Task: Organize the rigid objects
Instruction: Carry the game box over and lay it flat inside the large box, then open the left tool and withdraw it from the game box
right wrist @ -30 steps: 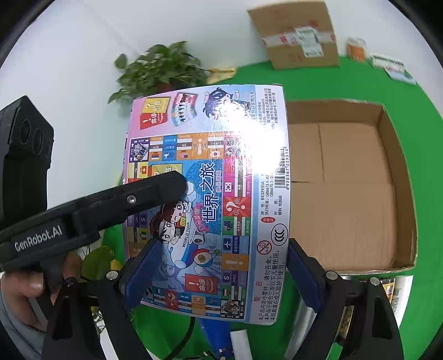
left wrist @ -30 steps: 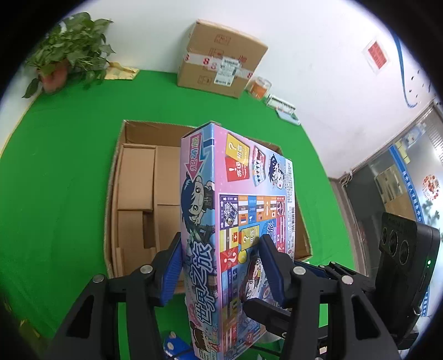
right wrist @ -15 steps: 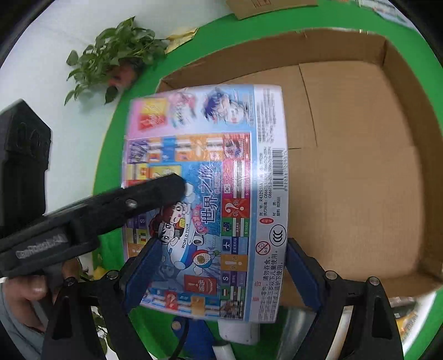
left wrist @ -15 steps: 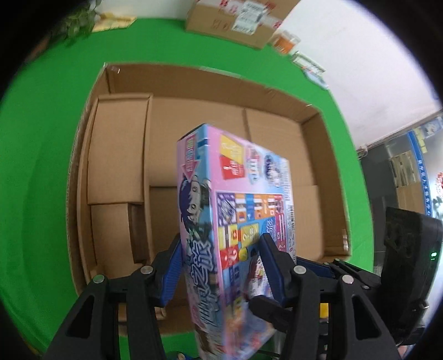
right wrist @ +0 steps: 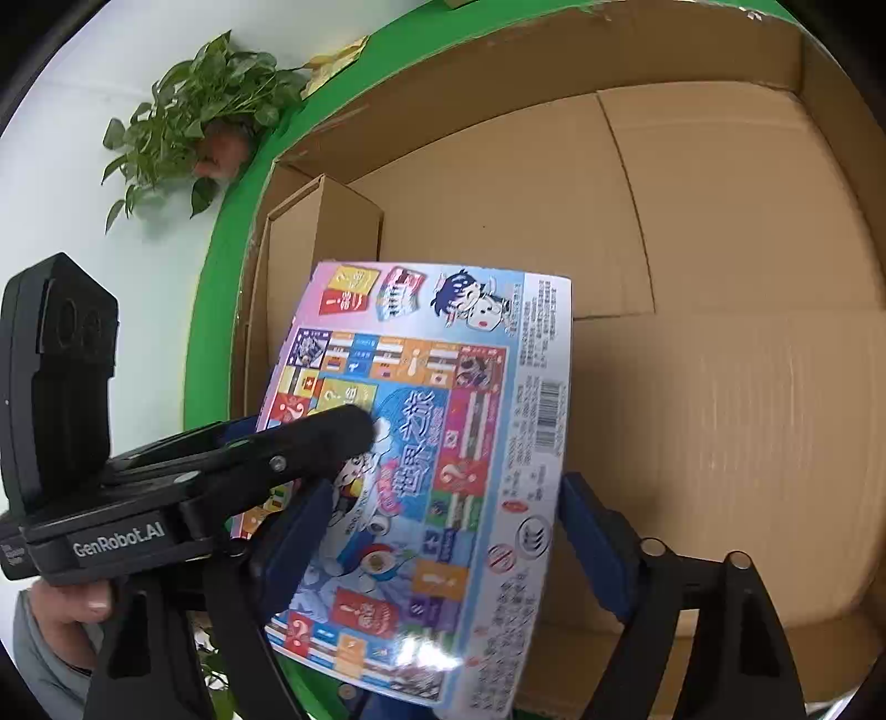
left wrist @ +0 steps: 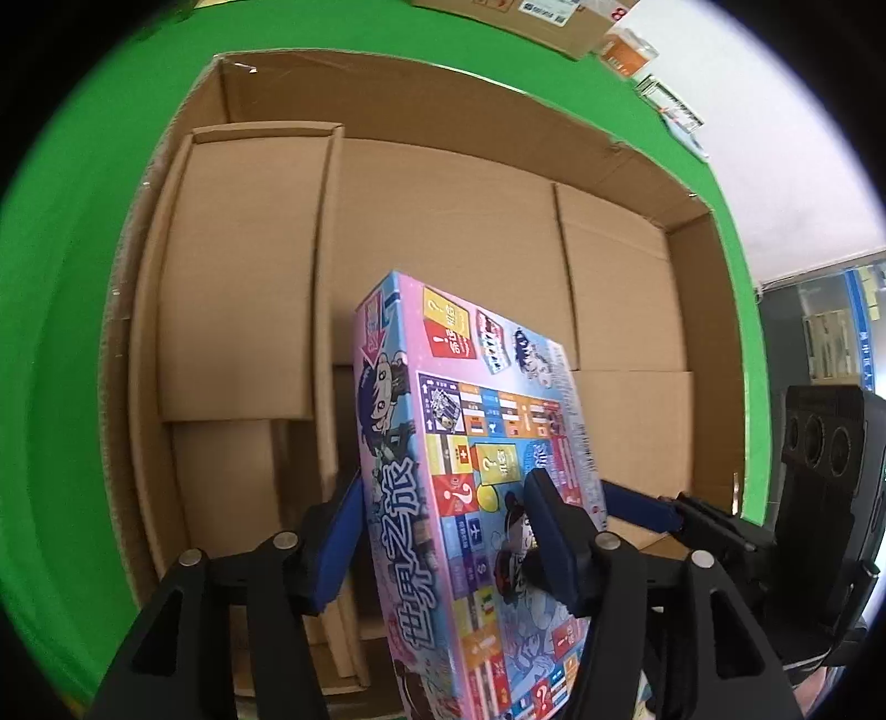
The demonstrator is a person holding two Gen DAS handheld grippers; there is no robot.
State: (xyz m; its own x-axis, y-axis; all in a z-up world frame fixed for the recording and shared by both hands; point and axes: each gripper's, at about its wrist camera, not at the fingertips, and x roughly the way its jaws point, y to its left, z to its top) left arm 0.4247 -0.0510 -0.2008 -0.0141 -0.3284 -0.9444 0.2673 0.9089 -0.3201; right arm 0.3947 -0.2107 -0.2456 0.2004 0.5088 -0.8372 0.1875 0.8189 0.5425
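Over the green table (left wrist: 66, 343), inside the open carton (left wrist: 443, 221), the game box (left wrist: 476, 476) stands tilted, long axis toward the carton's far wall; left gripper (left wrist: 443, 531) fingers clamp its faces, right gripper (right wrist: 443, 526) fingers are closing across its width.

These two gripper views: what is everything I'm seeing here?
Board game box: one, pink and blue, held over the open carton.
Open carton: one, brown, on the green surface.
Small cardboard boxes: at least two, brown, inside the carton's left side.
Potted plant: one, green, by the white wall.
Taped carton: one, brown, far edge.
Left gripper: black with blue pads, clamped on the game box.
Right gripper: same colours, jaws closing around the box's width.
Hand: one, lower left.
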